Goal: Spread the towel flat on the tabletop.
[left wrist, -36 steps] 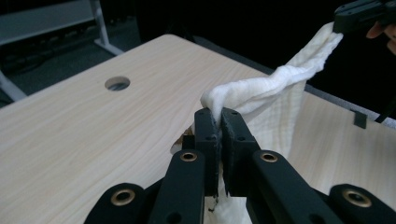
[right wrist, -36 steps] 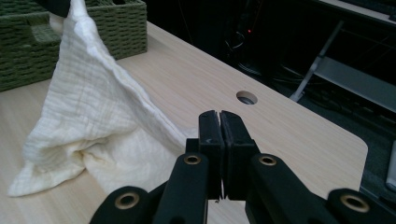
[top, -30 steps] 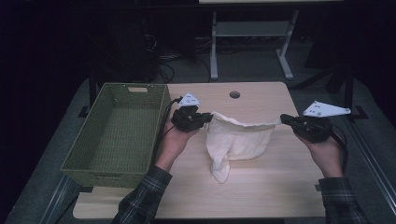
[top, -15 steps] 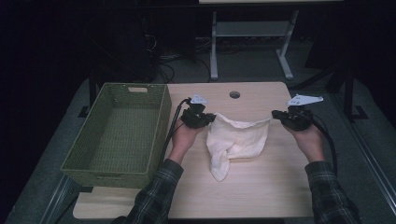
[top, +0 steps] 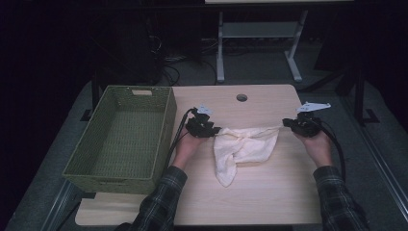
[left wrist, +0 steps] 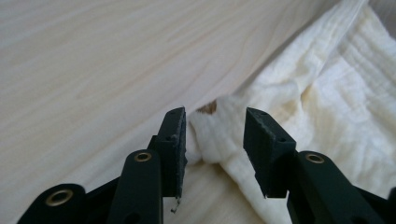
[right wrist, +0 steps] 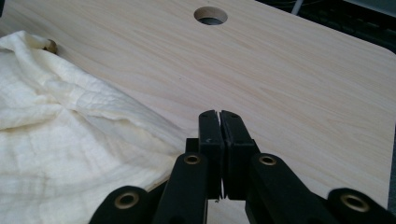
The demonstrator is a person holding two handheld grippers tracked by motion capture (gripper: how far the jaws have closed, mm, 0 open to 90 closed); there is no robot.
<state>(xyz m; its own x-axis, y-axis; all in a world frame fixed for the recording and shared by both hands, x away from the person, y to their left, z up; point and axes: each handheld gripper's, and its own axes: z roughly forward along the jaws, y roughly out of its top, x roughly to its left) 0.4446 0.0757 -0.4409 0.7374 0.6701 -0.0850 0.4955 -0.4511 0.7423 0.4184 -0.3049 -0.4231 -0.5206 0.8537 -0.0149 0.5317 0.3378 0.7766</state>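
High view: cream cloth (top: pixel 245 149) lies mid-desk, top edge stretched between left gripper (top: pixel 214 131) and right gripper (top: pixel 287 124), green basket (top: pixel 120 139) at the desk's (top: pixel 269 202) left edge; step looks like laying the cloth flat for a fold. Left gripper view: jaws have just been opening, released, cloth corner (left wrist: pixel 212 133) loose between them. Right gripper view: jaws clenched, probably pinching the cloth (right wrist: pixel 70 154) edge, contact hidden; next, release and regrip
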